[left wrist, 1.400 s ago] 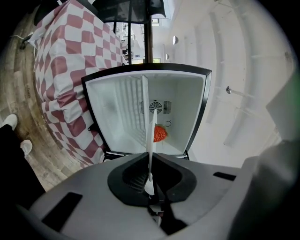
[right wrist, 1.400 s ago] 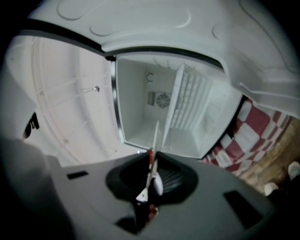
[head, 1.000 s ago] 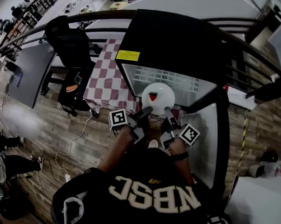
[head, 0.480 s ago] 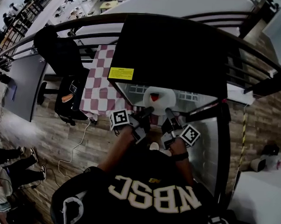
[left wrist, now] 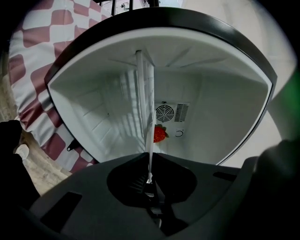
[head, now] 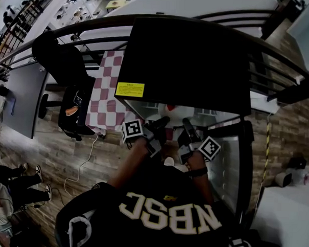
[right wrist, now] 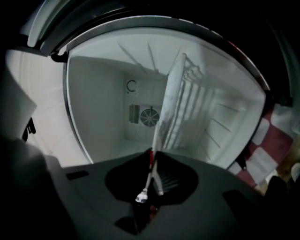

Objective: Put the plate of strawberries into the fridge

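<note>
A white plate (head: pixel 156 114) carrying a red strawberry (head: pixel 170 107) is held level inside the open fridge (head: pixel 188 60), mostly hidden under its black top in the head view. My left gripper (head: pixel 162 121) is shut on the plate's near left rim and my right gripper (head: pixel 185 123) on its near right rim. In the left gripper view the plate (left wrist: pixel 150 159) shows edge-on, pinched in the left gripper (left wrist: pixel 149 180), with the strawberry (left wrist: pixel 160 134) just beyond. In the right gripper view the plate's rim (right wrist: pixel 150 173) sits between the closed jaws of the right gripper (right wrist: pixel 152 180).
The fridge's white interior has a wire shelf (right wrist: pixel 190 103) and a round fan grille (left wrist: pixel 164 112) on the back wall. Its door (head: pixel 229 164) stands open at the right. A red-checked tablecloth (head: pixel 107 100) and a black chair (head: pixel 60 60) are to the left.
Both grippers have carried the plate forward into the fridge. It showed whole in front of the shelf before; now the black top covers most of it.
</note>
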The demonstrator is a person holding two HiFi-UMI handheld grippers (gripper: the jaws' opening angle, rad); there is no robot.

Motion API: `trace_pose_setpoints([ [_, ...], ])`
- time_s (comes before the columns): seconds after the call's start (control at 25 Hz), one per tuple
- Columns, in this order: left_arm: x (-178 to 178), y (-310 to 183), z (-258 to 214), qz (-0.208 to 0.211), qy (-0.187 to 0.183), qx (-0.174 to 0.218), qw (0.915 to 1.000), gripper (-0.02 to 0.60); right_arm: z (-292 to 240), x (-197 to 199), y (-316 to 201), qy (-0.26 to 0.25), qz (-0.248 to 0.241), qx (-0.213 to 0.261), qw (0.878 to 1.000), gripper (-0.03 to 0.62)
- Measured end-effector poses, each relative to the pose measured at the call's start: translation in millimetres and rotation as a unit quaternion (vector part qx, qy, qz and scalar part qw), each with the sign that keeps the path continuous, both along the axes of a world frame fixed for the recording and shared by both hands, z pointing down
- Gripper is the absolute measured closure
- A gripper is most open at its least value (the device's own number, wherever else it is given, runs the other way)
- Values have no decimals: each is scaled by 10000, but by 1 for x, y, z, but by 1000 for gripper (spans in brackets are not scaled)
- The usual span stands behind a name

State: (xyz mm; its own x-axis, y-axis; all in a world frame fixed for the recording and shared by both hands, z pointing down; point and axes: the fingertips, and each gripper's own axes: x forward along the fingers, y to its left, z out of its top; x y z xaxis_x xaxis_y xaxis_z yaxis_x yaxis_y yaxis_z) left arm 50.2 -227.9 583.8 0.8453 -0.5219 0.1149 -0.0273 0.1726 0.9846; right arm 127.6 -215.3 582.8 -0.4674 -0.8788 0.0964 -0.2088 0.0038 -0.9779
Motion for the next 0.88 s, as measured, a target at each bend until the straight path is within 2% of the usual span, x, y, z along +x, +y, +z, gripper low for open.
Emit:
trace_pose_setpoints([
  [0.4, 3, -20, -1, -97, -81, 46, 9999, 552, 2, 4, -17, 212, -18, -95, 9997, 554],
  [0.88, -2, -30, 10, -152, -216, 113, 9996, 552, 0, 1, -28, 212, -9, 42, 9998, 554],
])
